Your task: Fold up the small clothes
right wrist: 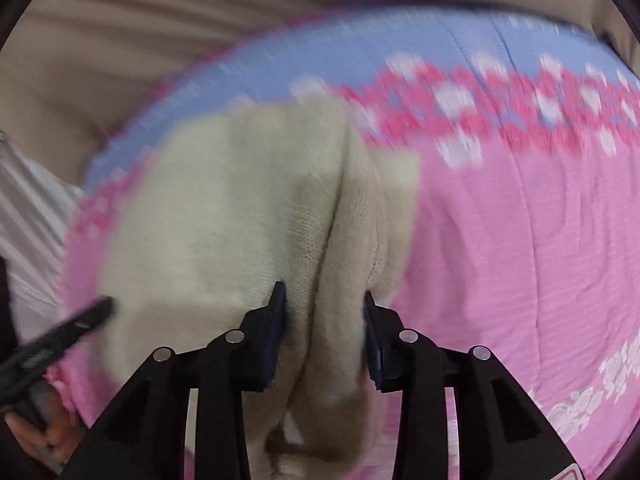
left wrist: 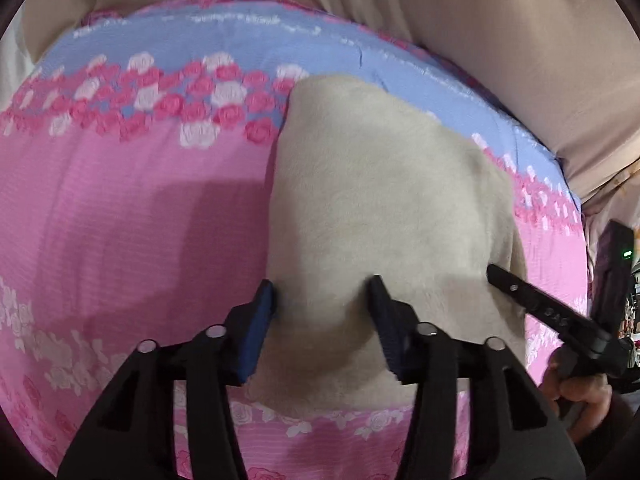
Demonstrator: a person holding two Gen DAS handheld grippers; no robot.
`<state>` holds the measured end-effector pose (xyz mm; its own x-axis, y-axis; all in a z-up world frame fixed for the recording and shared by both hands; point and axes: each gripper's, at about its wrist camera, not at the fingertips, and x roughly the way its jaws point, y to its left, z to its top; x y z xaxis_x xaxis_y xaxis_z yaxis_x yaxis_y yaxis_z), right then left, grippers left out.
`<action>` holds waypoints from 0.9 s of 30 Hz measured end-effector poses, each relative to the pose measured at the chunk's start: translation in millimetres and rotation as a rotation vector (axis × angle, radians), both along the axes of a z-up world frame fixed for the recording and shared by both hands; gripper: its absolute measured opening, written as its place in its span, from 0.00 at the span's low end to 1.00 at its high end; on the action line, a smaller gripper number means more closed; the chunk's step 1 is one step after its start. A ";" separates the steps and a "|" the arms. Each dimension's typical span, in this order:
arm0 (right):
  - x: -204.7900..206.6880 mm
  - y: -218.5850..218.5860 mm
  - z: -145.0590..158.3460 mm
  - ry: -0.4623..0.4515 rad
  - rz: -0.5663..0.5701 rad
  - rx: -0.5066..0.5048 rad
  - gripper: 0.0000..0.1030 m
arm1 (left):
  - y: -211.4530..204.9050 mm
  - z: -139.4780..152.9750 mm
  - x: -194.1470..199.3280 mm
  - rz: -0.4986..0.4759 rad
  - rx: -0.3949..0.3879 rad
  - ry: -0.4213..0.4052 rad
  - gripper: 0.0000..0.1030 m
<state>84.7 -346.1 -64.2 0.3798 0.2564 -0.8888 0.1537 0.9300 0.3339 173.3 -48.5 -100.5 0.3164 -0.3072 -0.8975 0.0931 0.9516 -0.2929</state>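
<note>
A cream fleece garment (left wrist: 384, 200) lies on a pink and blue rose-print bedspread (left wrist: 120, 220). My left gripper (left wrist: 324, 292) is open, its jaws set apart over the garment's near left part, with cloth between them. The right gripper (left wrist: 496, 272) shows at the garment's right edge in the left wrist view. In the right wrist view, my right gripper (right wrist: 324, 300) is open around a raised fold of the same garment (right wrist: 224, 208), with the fold's crease running between the jaws. The left gripper (right wrist: 106, 304) appears at the lower left there. The right wrist view is blurred.
The bedspread (right wrist: 520, 240) covers the bed on all sides of the garment. Beige curtain or wall fabric (left wrist: 500, 20) hangs behind the bed. A hand (left wrist: 576, 396) holds the right gripper's handle at the bed's right edge.
</note>
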 end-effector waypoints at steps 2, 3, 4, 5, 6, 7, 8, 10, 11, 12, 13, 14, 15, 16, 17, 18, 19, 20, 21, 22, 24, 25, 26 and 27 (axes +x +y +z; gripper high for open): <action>-9.2 -3.9 14.0 0.002 -0.040 0.001 0.36 | 1.4 5.0 -4.2 0.021 0.010 -0.007 0.55; -15.9 -2.7 25.8 -0.020 -0.056 -0.041 0.37 | 0.9 10.3 -6.6 0.016 0.030 -0.016 0.59; -24.7 0.0 40.3 -0.058 -0.068 -0.094 0.37 | -0.2 14.1 -10.3 0.010 0.048 -0.027 0.60; -31.3 2.2 50.4 -0.087 -0.066 -0.121 0.38 | 0.0 18.2 -12.8 0.006 0.063 -0.038 0.61; -40.3 7.2 63.3 -0.122 -0.062 -0.153 0.39 | 0.2 23.3 -17.1 0.006 0.079 -0.053 0.63; -47.3 11.2 73.2 -0.147 -0.062 -0.185 0.40 | -1.5 27.3 -20.0 0.009 0.092 -0.061 0.66; -52.5 16.5 82.3 -0.171 -0.062 -0.218 0.48 | -2.3 31.8 -24.5 0.011 0.108 -0.071 0.68; -66.8 25.2 100.4 -0.225 -0.074 -0.263 0.62 | -4.9 38.6 -33.9 0.011 0.139 -0.092 0.75; -76.4 30.1 106.8 -0.254 -0.080 -0.262 0.63 | -6.5 43.4 -40.3 0.015 0.156 -0.109 0.76; -82.5 33.5 110.4 -0.266 -0.079 -0.258 0.67 | -7.6 47.6 -46.3 0.015 0.156 -0.127 0.77; -85.6 37.5 111.7 -0.272 -0.070 -0.255 0.68 | -9.3 51.0 -51.0 0.016 0.156 -0.138 0.81; -91.6 42.4 111.4 -0.272 -0.058 -0.257 0.68 | -9.6 54.3 -56.5 0.023 0.161 -0.145 0.83; -96.4 49.2 109.7 -0.269 -0.052 -0.261 0.68 | -9.2 57.5 -61.6 0.033 0.165 -0.151 0.85; -102.7 53.5 108.3 -0.267 -0.043 -0.263 0.68 | -8.2 59.7 -66.6 0.043 0.162 -0.160 0.88; -108.2 57.0 105.4 -0.264 -0.037 -0.267 0.68 | -6.6 61.8 -72.6 0.052 0.154 -0.173 0.91; -114.5 61.5 102.3 -0.252 -0.045 -0.281 0.69 | -5.9 62.5 -77.3 0.054 0.153 -0.183 0.92; -119.6 65.3 99.2 -0.236 -0.064 -0.287 0.69 | -5.8 62.8 -81.9 0.047 0.162 -0.191 0.92; -126.0 67.2 98.7 -0.227 -0.082 -0.280 0.69 | -6.0 63.0 -85.6 0.032 0.179 -0.201 0.92; -132.7 69.5 97.5 -0.223 -0.096 -0.276 0.69 | -6.9 63.3 -90.4 0.006 0.205 -0.222 0.92; -141.3 72.2 97.3 -0.220 -0.106 -0.291 0.69 | -8.1 63.0 -95.0 -0.017 0.226 -0.245 0.92; -155.2 77.0 96.0 -0.210 -0.100 -0.308 0.69 | -12.1 61.4 -102.7 -0.062 0.262 -0.266 0.92; -161.7 77.7 95.0 -0.203 -0.096 -0.310 0.69 | -13.9 60.2 -106.6 -0.078 0.270 -0.265 0.92; -166.2 77.7 94.5 -0.203 -0.090 -0.306 0.69 | -15.7 59.2 -110.6 -0.084 0.275 -0.259 0.92; -170.0 76.3 94.8 -0.208 -0.075 -0.304 0.70 | -17.2 58.4 -115.3 -0.084 0.274 -0.253 0.92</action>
<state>-85.3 -269.8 30.6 0.5677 -0.0431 -0.8221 0.1836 0.9801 0.0753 58.0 -65.6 -42.1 0.5223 -0.1012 -0.8467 0.2112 0.9774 0.0135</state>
